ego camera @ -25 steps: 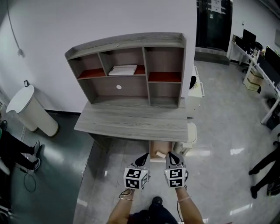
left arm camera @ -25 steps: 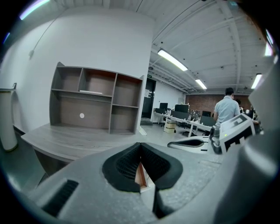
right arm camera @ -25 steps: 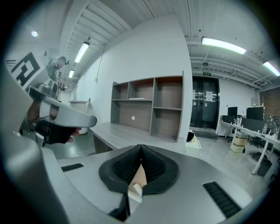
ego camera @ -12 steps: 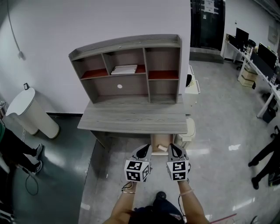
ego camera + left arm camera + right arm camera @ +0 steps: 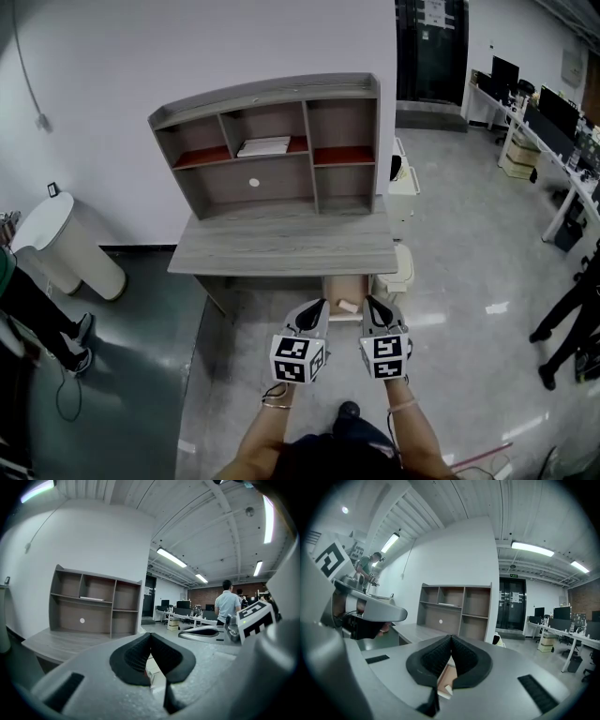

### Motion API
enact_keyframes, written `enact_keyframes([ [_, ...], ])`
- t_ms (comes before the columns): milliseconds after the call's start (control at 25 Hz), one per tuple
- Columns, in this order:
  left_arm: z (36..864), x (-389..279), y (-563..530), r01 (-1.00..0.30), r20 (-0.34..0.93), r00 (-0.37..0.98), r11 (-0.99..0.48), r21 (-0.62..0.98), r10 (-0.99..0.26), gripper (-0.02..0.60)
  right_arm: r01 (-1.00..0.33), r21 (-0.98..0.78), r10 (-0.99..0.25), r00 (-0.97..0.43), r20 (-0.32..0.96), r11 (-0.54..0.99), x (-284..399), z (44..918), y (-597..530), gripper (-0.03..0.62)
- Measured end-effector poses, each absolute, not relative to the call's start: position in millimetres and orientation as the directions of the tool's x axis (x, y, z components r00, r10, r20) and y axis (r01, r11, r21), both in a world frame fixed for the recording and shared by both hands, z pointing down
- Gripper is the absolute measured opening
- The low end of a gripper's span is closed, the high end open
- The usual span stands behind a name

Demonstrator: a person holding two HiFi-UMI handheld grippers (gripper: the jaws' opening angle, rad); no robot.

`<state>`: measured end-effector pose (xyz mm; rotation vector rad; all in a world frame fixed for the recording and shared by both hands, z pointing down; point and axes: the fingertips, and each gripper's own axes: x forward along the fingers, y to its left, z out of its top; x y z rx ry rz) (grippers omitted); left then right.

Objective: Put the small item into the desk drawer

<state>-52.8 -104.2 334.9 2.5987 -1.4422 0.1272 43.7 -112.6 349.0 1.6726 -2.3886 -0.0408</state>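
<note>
Small item (image 5: 346, 306) lies in the open desk drawer (image 5: 349, 285) above a glossy office floor (image 5: 450, 281), partly hidden behind the left gripper (image 5: 317, 307) and right gripper (image 5: 371, 306), both closed and empty.

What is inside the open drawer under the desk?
A small pale item lies in the drawer. The drawer's rear is hidden under the desk top.

white bin (image 5: 64, 242) at left — office desks (image 5: 551, 148) at far right
</note>
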Motion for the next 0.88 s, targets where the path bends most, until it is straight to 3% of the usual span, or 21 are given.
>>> enact_keyframes([
  [880,273,-56,-51,-0.821,0.073,0.571,-0.568,0.061,-0.817,0.015,-0.912,0.194,-0.933,-0.353,0.074,0.361,24,275,-50,0.002],
])
